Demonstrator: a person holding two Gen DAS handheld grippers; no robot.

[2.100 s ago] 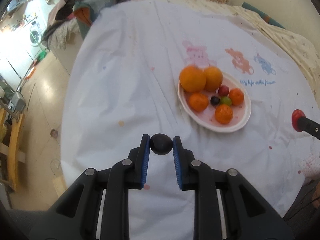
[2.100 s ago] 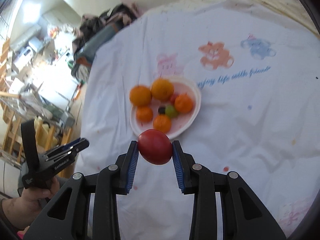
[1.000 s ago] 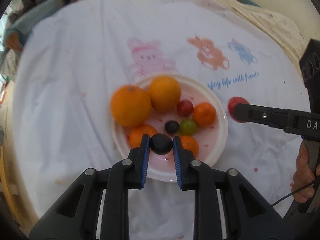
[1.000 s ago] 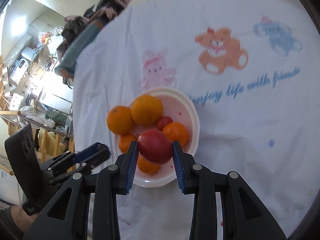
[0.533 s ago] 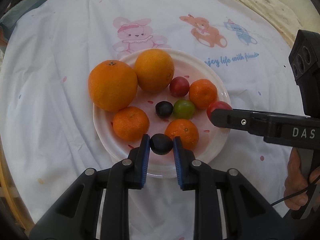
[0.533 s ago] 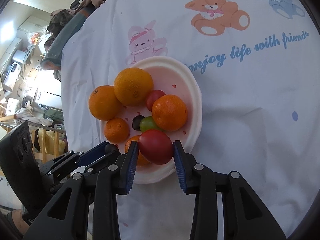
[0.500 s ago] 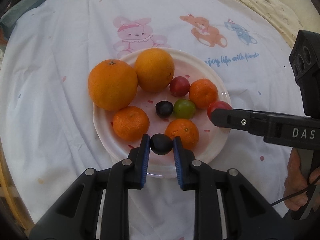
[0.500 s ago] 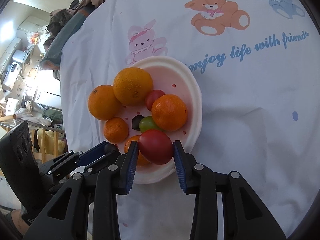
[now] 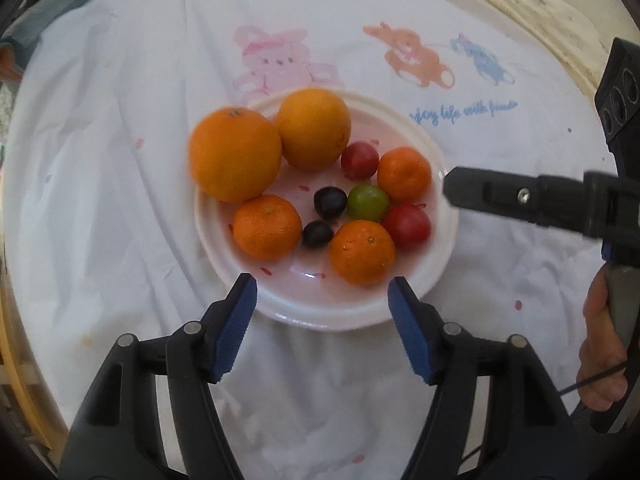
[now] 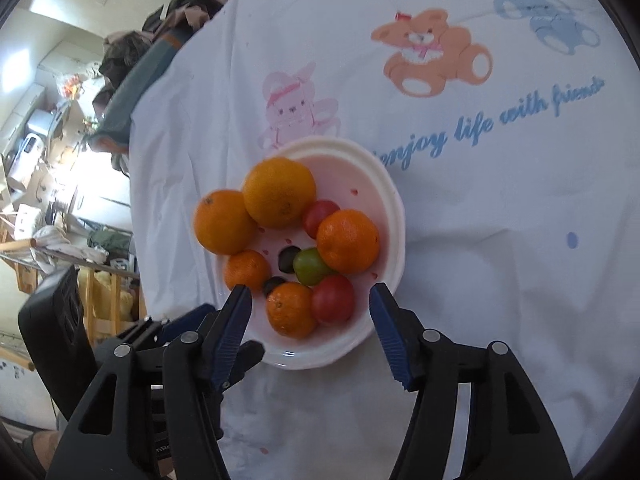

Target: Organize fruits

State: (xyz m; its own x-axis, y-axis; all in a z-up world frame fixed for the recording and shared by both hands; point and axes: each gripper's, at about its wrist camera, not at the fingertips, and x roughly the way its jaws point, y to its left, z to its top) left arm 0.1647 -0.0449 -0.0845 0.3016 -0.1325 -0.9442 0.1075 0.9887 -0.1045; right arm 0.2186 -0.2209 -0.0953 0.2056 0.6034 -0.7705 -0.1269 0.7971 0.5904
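I have just let both grippers spring apart over the white plate (image 9: 328, 316): the left gripper (image 9: 322, 292) has dropped its dark grape (image 9: 317, 233), which now lies on the plate between two mandarins, and the right gripper (image 10: 310, 300) has released its red tomato (image 10: 333, 298), now resting at the plate's near rim beside a mandarin. Both sets of fingers stand released and empty, so I judge these two placements done. Counting the plate on the cloth-covered tabletop (image 9: 120, 160): two large oranges (image 9: 235, 154), three mandarins (image 9: 362, 251), two red tomatoes, two dark grapes and one green fruit (image 9: 367, 202). No loose fruit shows elsewhere on the cloth.
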